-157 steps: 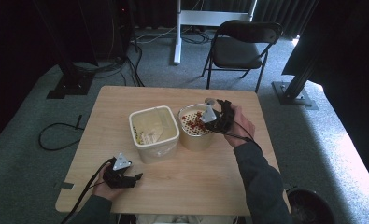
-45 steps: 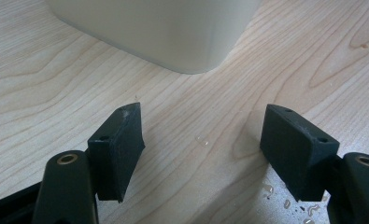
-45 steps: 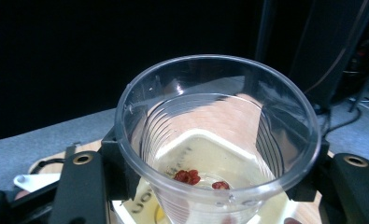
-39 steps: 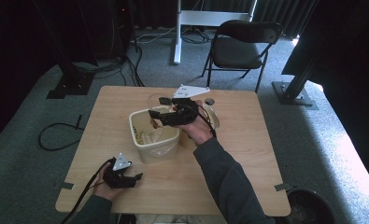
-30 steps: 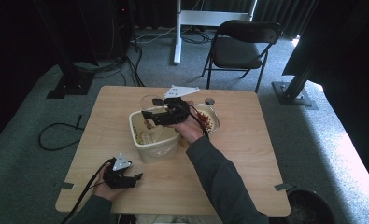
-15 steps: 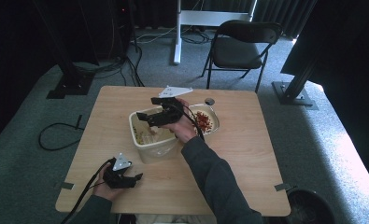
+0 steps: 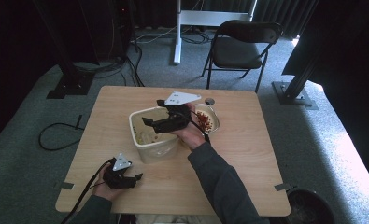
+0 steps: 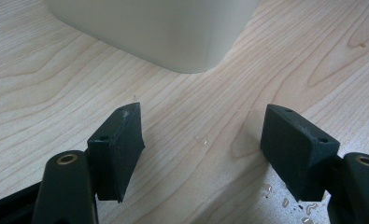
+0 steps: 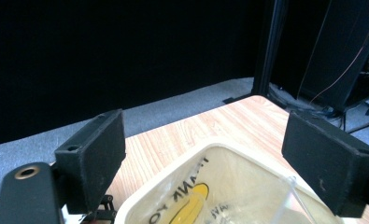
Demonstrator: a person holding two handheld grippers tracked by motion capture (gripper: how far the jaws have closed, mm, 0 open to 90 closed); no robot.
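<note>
The right gripper (image 7: 159, 116) hovered over the cream bin (image 7: 150, 150), jaws spread wide with nothing between them, and those jaws had just been opening. In the right gripper view, the bin (image 9: 182, 177) sat directly below, with a clear plastic bag (image 9: 229, 200) with yellow print inside. That bag looked thin, soft and slippery; I'd judge it light and prone to slide, so a pinch on a bunched fold near the top would hold better than a flat patch. Just beside the bin, towards the person's right, stood the bowl (image 7: 210, 119) of red and brown bits, partly behind the hand. It seemed stiff-rimmed but spill-prone, best taken at the rim and kept level. The left gripper (image 7: 133, 179) rested low on the worktop (image 7: 247, 158) at the near-left corner, jaws parted and empty, with the bin's pale wall (image 8: 163, 32) ahead in the left gripper view.
</note>
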